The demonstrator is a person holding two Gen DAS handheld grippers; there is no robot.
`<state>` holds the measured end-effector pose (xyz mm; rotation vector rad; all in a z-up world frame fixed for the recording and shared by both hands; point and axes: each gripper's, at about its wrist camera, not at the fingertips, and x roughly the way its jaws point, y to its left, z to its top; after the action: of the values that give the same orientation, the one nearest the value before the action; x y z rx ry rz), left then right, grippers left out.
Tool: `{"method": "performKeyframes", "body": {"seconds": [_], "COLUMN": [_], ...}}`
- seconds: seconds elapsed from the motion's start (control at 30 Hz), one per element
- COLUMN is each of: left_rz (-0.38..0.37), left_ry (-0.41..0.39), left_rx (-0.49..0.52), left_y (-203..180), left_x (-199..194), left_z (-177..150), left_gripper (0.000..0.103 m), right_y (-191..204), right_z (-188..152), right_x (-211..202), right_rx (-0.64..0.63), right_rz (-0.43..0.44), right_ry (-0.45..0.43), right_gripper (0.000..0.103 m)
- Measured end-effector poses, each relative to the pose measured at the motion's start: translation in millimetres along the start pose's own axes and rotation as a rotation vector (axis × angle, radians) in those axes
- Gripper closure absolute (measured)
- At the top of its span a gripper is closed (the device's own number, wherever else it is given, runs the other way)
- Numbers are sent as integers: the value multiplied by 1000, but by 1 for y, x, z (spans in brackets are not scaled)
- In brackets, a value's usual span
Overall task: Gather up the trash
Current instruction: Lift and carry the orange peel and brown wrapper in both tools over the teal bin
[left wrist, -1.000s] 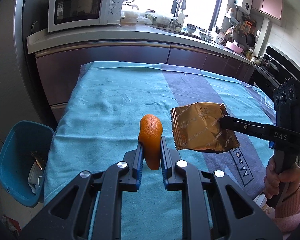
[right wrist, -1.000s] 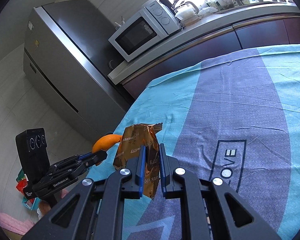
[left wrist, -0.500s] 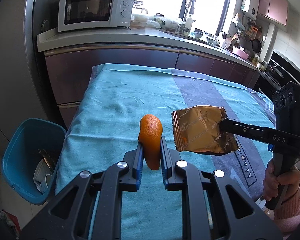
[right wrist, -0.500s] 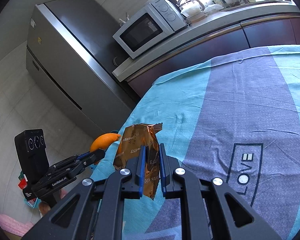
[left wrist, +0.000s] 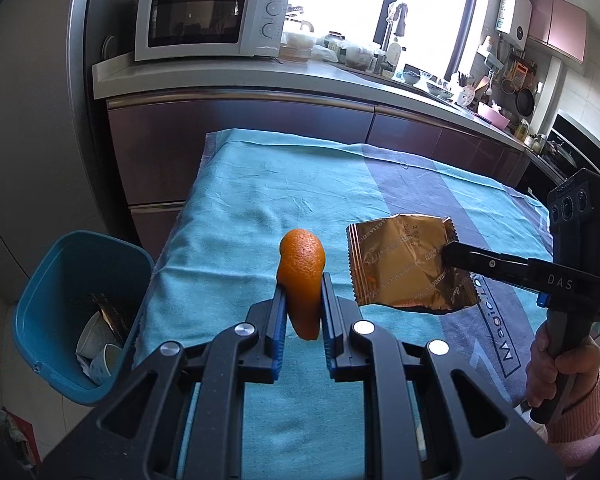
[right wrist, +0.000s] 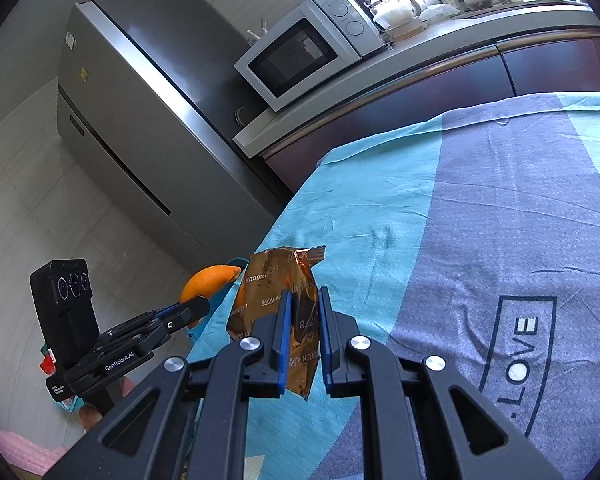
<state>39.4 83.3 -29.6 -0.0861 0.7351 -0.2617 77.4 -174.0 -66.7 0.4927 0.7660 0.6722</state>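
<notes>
A: Status. Your left tool [left wrist: 303, 308] is clamped on the orange peel [left wrist: 302, 280], your right tool [right wrist: 303, 340] is clamped on the gold wrapper [right wrist: 278, 304]. Both pieces are in the air, nothing loose.

B: What moved in the last second?

A: The bin [left wrist: 40, 320]. In your left view it has slid inward from the frame edge and grown; more of its rim and inside show now. So you've carried the pair toward the bin, off the cloth [left wrist: 260, 200] on the counter. The grips look unchanged, peel and wrapper sit the same in the jaws.

B: Where is the peel against the bin?

A: Right of the bin and above it, over the cloth edge nearest the bin, not over the opening yet. The wrapper hangs further from the bin, on the peel's far side. In your right view the peel [right wrist: 204, 282] shows just beside the wrapper's bin-side edge; can't tell if they touch.

B: Bin contents?

A: Paper cups [left wrist: 96, 344] and some dark scrap already in it. Room left, as far as I can judge.

B: Call?

A: Transport is mostly done, I'd say. Get the peel over the opening before you open up. The wrapper is light foil and may flutter, so release it low. Mind the two tools crowding each other at the rim.
</notes>
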Motion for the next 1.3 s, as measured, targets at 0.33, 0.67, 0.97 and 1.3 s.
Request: {"method": "performKeyframes", "body": {"seconds": [0.33,0.67,0.97,1.3], "left_rz": [24,53,73,98], "left_ry": [-10,-22,-34,-43], "left_rx": [-26,-51,-70,-93], "left_y": [10,22,30,41], "left_x": [-6,-14,-21,-25], "left_z": [0,-1,-2,-3], "left_gripper": [87,87,87,87], "right_y": [6,19,29,38], "right_z": [4,10,15,18], "right_x": [9,18,27,34], "right_rx": [-17,-42,-55,-74], "right_rz": [17,43,58,76], "right_ry": [16,32,49,63], "right_gripper": [91,91,91,91]}}
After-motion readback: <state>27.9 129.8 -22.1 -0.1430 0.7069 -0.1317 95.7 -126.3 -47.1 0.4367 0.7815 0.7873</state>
